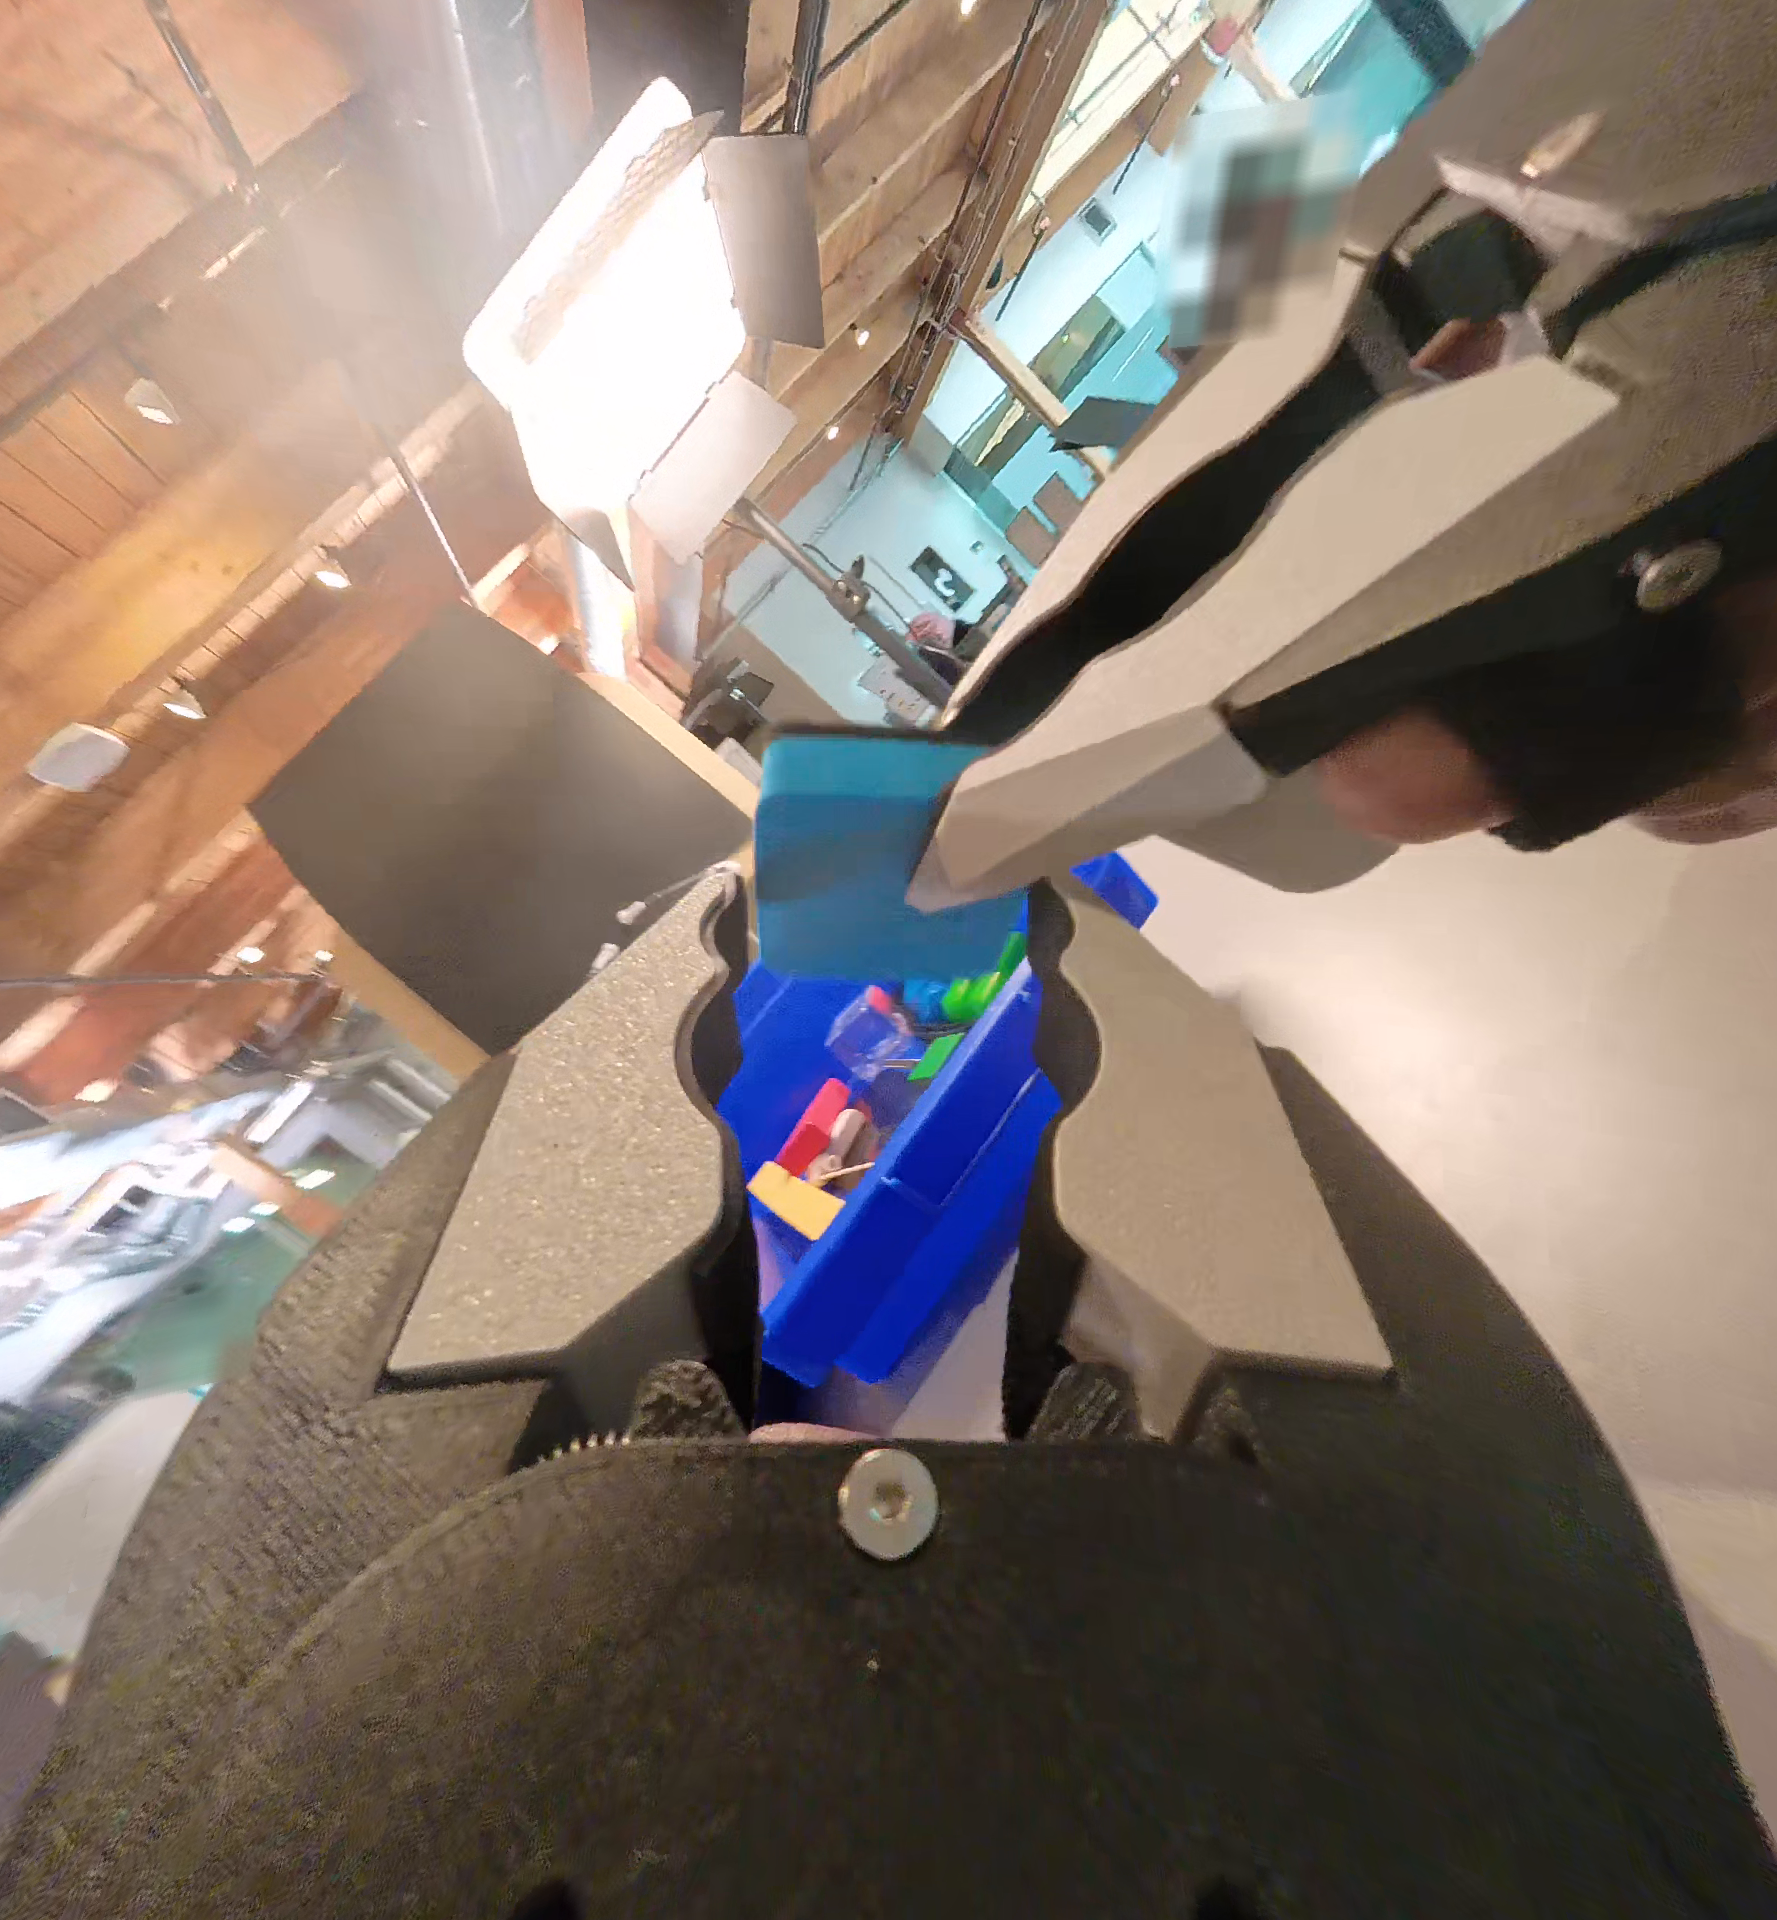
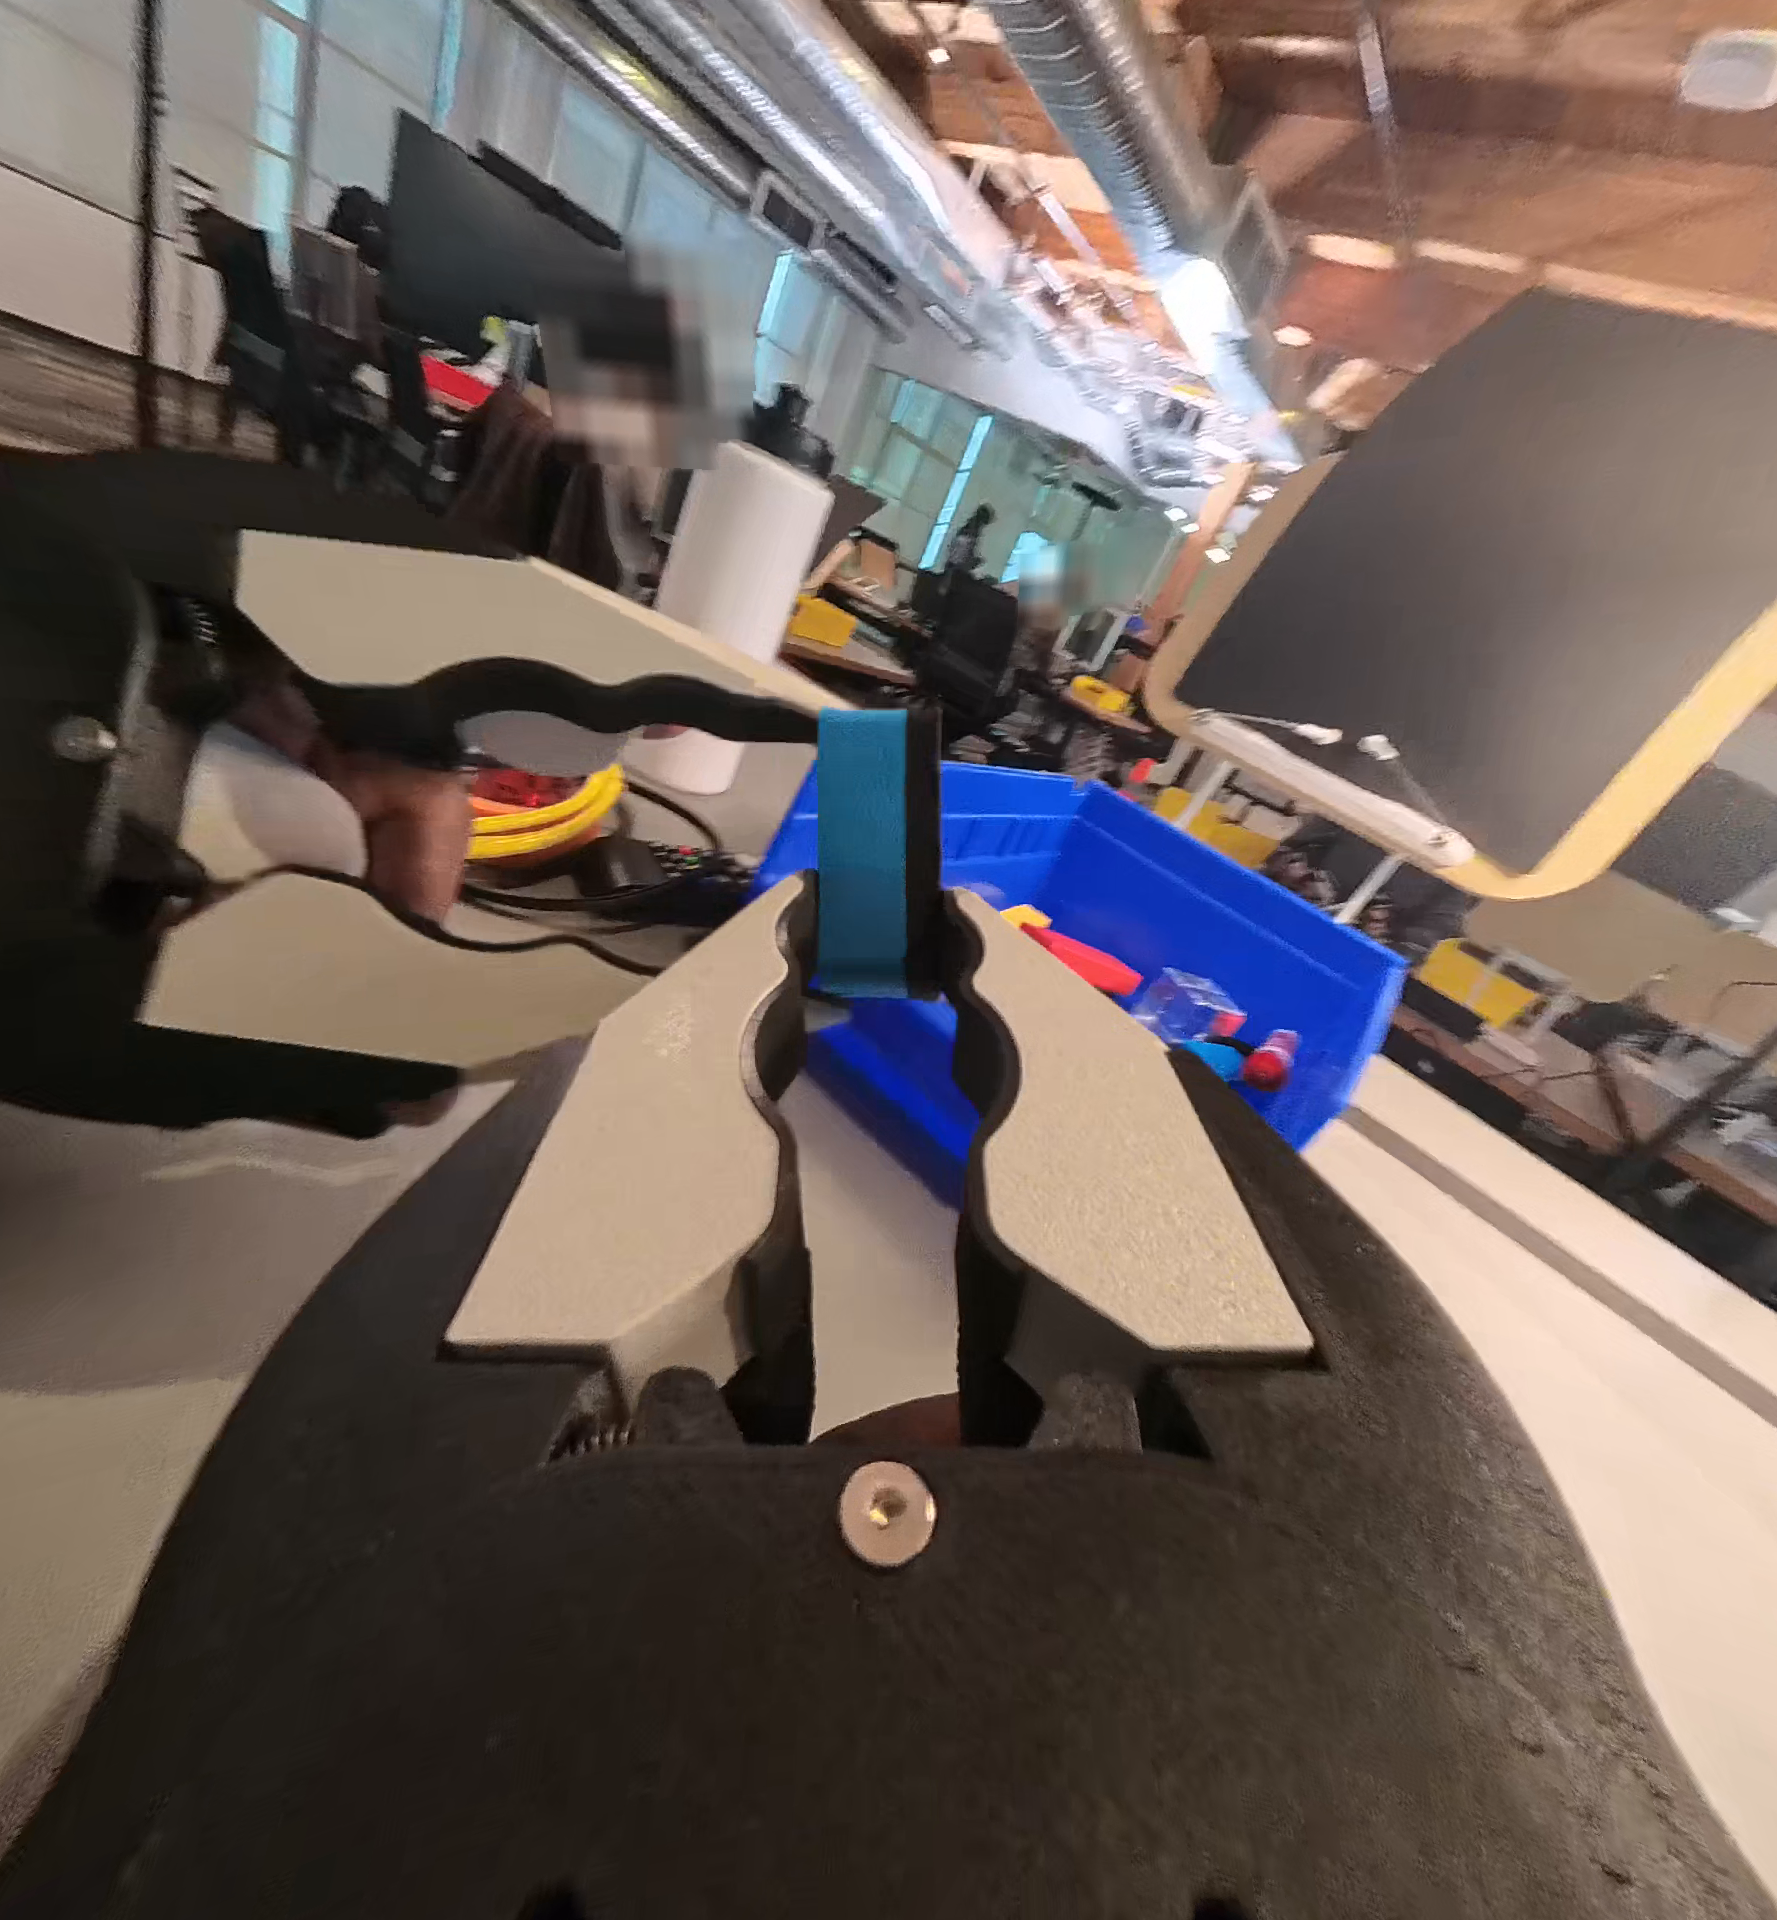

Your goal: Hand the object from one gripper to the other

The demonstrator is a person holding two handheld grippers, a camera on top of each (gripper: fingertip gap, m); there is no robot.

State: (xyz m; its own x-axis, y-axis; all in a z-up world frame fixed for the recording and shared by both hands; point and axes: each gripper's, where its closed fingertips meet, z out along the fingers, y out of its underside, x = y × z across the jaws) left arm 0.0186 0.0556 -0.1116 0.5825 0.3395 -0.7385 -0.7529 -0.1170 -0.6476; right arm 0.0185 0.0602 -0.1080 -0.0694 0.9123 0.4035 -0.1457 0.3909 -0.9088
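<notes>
The flat teal rectangular block with a black backing [image 2: 868, 862] stands upright in the air above the table, its lower end pinched between the tips of the right gripper [image 2: 876, 935]. In the left wrist view the same block [image 1: 842, 862] sits just past the tips of the left gripper [image 1: 889, 914], whose fingers are spread wider than the block and do not yet press on it; the right gripper [image 1: 977, 831] reaches in from the upper right. The block looks stiff, light and smooth-faced, so it should not sag. The free upper half is probably the best place to take hold, across the two broad faces, well clear of the other tips. Below and behind lies a blue plastic bin [image 2: 1227, 914] of small coloured pieces on the pale grey table [image 2: 1435, 1403].
</notes>
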